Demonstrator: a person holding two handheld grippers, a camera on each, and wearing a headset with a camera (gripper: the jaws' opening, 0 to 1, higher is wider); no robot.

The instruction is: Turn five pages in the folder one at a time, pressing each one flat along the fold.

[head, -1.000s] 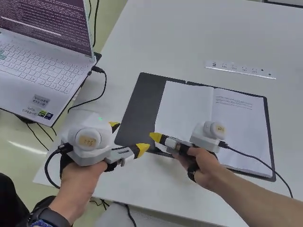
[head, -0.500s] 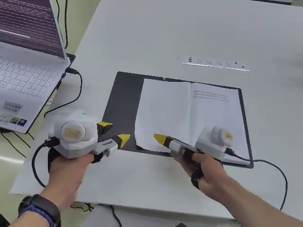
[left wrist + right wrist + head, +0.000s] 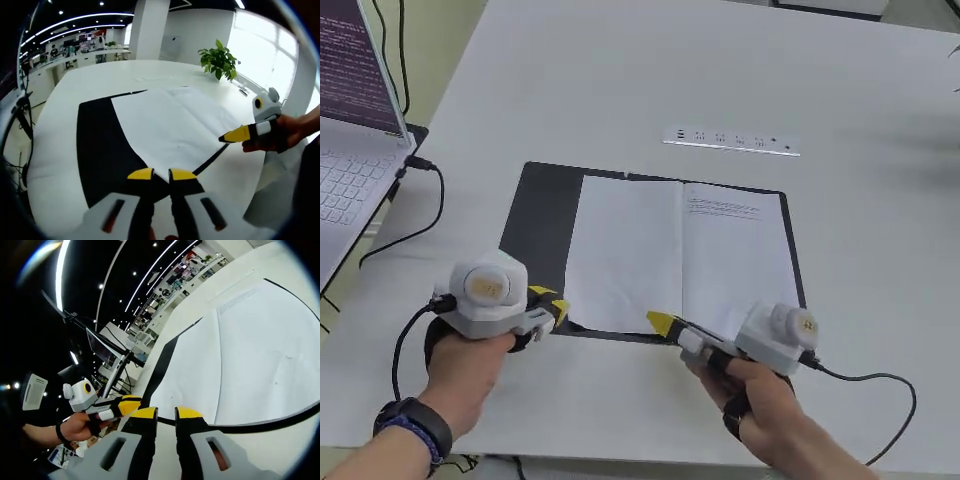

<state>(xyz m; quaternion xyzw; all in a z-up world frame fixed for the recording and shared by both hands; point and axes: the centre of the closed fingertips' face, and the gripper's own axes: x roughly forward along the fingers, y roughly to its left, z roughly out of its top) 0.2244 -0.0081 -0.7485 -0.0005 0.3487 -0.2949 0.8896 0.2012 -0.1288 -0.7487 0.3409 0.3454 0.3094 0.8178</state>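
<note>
The folder [image 3: 532, 228] lies open on the white table, its black inner cover bare at the left. A blank white page [image 3: 625, 250] lies left of the fold and a page with a few printed lines [image 3: 738, 262] lies right of it. My left gripper [image 3: 552, 302] is shut with nothing in it, just off the folder's near left corner; in its own view its yellow tips [image 3: 161, 174] hover over the black cover [image 3: 100, 145]. My right gripper [image 3: 660, 322] is shut and empty at the folder's near edge, below the fold [image 3: 218, 365], pointing left.
A laptop [image 3: 345, 130] sits at the far left with a black cable [image 3: 420, 205] running toward the folder. A white power strip [image 3: 730, 141] lies beyond the folder. The table's near edge runs just under both hands. A potted plant [image 3: 218, 59] stands far off.
The left gripper's jaws have come together from open. The head camera has swung, so the folder sits more to the left. Both grippers stay by the folder's near edge.
</note>
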